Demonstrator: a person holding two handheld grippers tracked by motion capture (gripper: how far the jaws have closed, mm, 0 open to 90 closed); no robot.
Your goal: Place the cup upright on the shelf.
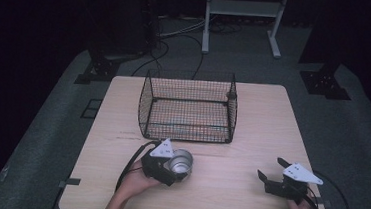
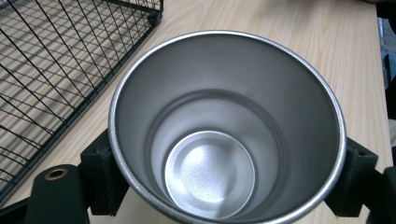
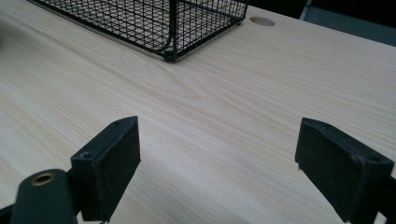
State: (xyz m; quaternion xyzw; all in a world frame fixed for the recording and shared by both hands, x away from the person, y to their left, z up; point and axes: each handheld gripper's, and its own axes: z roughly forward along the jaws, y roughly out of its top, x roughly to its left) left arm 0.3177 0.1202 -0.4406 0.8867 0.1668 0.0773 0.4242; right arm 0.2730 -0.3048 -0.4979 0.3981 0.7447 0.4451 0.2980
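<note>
We see a plain silver metal cup [image 1: 181, 163], round and tapering from a wide rim to a smaller flat bottom, standing on the near left part of the pale wooden table [image 1: 251, 130]. Its mouth faces up and its long axis runs upright, from base to rim, as far as the high view lets us judge. In the left gripper view we look straight down into the cup [image 2: 224, 135]: a brushed inner wall, a step partway down, and a shiny round floor. We find no brand, label or writing on it, nor on anything else that we can read.

The left gripper [image 1: 164, 166] is clamped on the cup, one black pad [image 2: 100, 172] pressed against the outer wall on one side and the other pad on the opposite side, just under the rim. The hand holding it comes in from the near edge.

The black wire-mesh basket [image 1: 146, 101], rectangular and open at the top, stands just beyond the cup toward the middle of the table, near it but apart.

The right gripper [image 1: 271, 174] rests low at the near right of the table, well apart from the cup. Its jaws stand wide apart with bare wood between them in the right gripper view [image 3: 217, 154].
</note>
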